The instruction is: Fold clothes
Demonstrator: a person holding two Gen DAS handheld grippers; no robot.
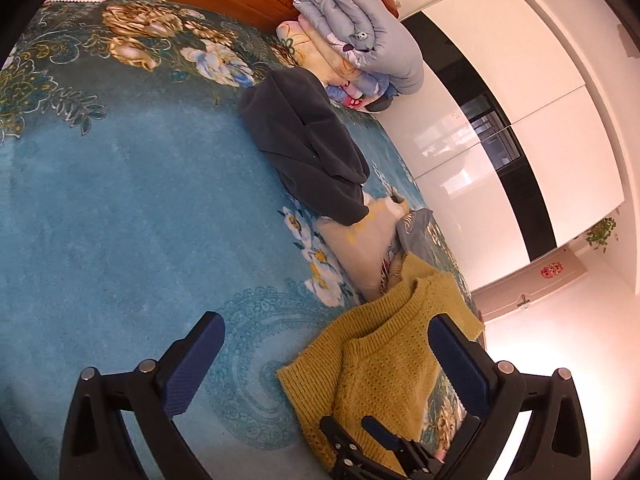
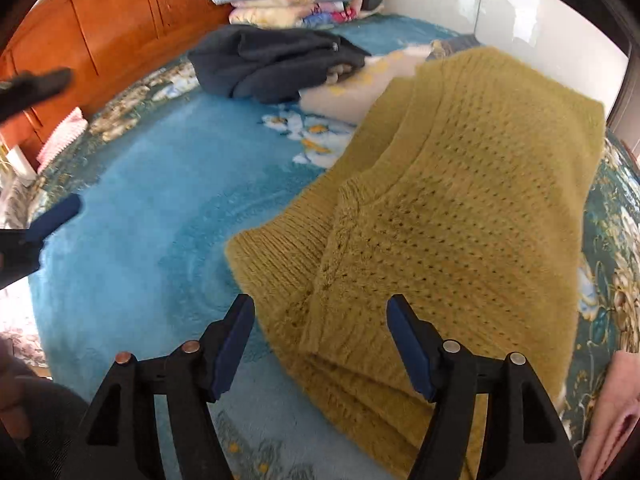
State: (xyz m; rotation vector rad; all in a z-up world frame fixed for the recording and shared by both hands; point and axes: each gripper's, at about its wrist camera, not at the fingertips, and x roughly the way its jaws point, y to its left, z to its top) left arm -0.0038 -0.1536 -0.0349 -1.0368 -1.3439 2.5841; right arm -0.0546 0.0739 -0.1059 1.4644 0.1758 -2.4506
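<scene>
The right gripper [image 2: 320, 344] hovers with its jaws spread wide and nothing between them, just above the near edge of the sweater [image 2: 460, 208]. The left gripper [image 1: 324, 360] is also wide open and empty, held above the bed [image 1: 120, 208] with the sweater's corner beneath its right finger; the right gripper's tips show at the bottom of that view.

The mustard knit sweater lies on the blue floral bed cover near the bed's right edge, already doubled over: layered folds show at its near edge, and a ribbed hem lies on top toward the left. It looks like a compact packet, so the fold of this piece seems mostly done or between folds.

Judging from that, the step in hand is either a last fold or moving on. A further fold calls for both grippers to come down, close on the near corners through all layers, and carry them over evenly so the loose knit does not slip.

Farther along the right edge lie a cream garment [image 1: 360, 248] and a dark grey garment [image 1: 308, 148], both crumpled, likely next. Beyond them, folded quilts [image 1: 360, 36] are stacked against the wooden headboard [image 2: 100, 24].
</scene>
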